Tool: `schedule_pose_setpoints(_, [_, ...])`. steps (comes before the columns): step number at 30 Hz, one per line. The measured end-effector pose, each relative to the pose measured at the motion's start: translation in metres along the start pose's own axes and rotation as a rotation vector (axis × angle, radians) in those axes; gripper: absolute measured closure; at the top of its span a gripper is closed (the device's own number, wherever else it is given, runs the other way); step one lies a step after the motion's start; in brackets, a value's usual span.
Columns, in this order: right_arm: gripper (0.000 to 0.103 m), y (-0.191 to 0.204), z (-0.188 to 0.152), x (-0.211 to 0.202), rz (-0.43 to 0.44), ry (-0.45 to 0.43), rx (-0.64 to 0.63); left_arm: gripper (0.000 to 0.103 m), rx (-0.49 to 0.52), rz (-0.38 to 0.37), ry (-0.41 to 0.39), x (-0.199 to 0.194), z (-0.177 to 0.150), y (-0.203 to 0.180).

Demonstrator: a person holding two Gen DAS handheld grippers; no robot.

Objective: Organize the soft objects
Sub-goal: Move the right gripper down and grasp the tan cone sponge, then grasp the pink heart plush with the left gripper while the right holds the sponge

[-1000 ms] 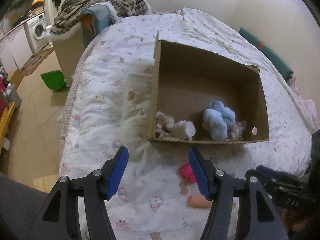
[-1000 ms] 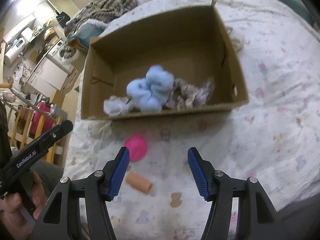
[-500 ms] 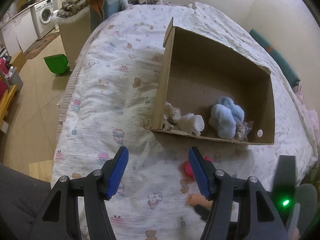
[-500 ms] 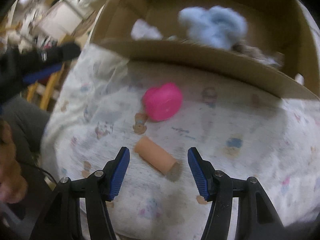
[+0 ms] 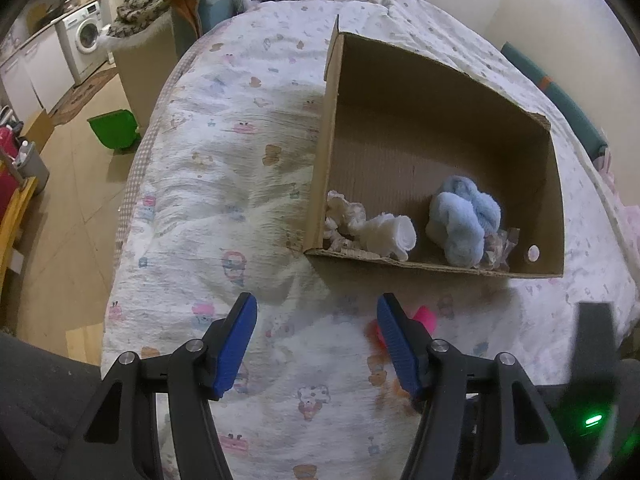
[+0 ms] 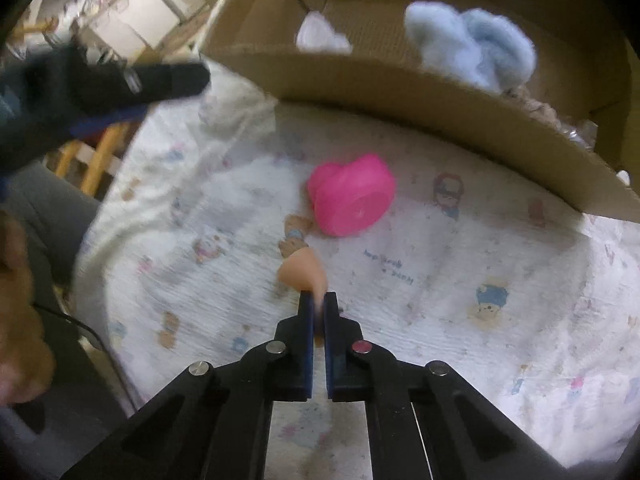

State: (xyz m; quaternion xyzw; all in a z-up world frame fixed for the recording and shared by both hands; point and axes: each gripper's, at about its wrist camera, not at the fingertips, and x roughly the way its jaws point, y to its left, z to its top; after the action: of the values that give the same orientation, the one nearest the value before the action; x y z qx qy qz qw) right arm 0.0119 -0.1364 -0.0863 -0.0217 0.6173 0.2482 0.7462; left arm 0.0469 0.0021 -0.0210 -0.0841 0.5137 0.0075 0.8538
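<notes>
On the bed, just short of the cardboard box, the right gripper has its blue fingers pressed almost together on the near end of a peach foam roll. The squeezed end is pinched flat between the pads, while the free end bulges out ahead of the fingertips. The roll's long axis runs forward along the fingers, pointing up and slightly left toward a pink heart-shaped soft toy. That toy lies on the printed quilt just beyond the roll's tip, between it and the box's near wall; whether the two touch cannot be told through the blur.

The left gripper hovers over the quilt with its fingers spread wide and holding nothing. Its right finger hides part of the pink toy.

Inside the box, against the near wall, lie a white rolled cloth beside a cream scrunchie in the left corner. A fluffy light-blue bundle sits further right, with a crinkled beige item tucked against it.

Off the bed's left edge a green bin stands on the floor and a washing machine is further back.
</notes>
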Motion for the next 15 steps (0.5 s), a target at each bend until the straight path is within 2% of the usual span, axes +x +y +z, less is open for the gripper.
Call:
schedule_pose_setpoints(6, [0.097, -0.029, -0.002, -0.034, 0.059, -0.090, 0.139, 0.044, -0.006, 0.001, 0.020, 0.006, -0.001, 0.001])
schedule_pose_setpoints(9, [0.097, -0.044, -0.002, -0.049, 0.060, -0.152, 0.221, 0.044, 0.006, -0.013, 0.020, 0.007, -0.003, -0.003])
schedule_pose_setpoints(15, [0.097, -0.076, -0.007, -0.063, 0.034, -0.228, 0.409, 0.044, 0.104, -0.034, 0.054, 0.017, -0.011, -0.024])
